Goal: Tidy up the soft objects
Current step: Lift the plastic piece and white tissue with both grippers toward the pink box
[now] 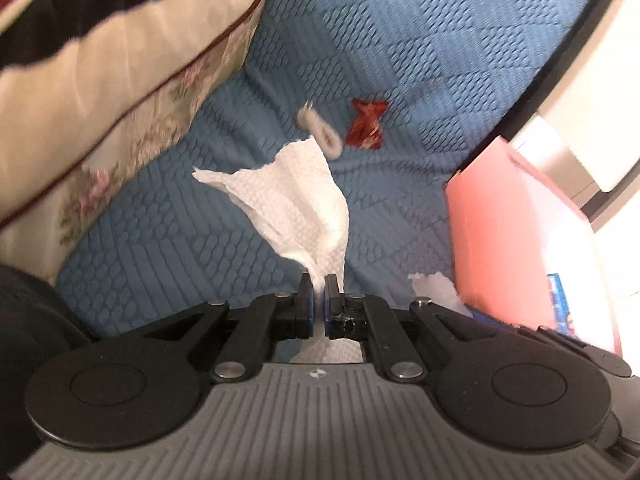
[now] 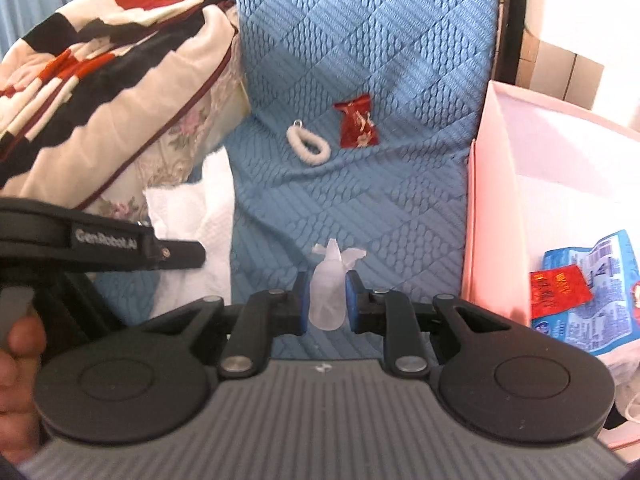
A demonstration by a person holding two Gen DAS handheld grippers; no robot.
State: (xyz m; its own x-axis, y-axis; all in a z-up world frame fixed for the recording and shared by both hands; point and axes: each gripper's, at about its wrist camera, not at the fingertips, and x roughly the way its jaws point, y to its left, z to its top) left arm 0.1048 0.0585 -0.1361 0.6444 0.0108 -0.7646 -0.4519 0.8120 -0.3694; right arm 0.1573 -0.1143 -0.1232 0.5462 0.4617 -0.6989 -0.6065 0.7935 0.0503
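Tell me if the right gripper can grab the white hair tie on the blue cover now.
Probably not: the right gripper is shut on a frosted plastic piece. The path to the hair tie looks clear.

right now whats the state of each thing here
left gripper: shut on white tissue
right gripper: shut on a translucent crumpled piece
white hair tie: lying loose on blue cover
red wrapper: lying loose
pink box: open
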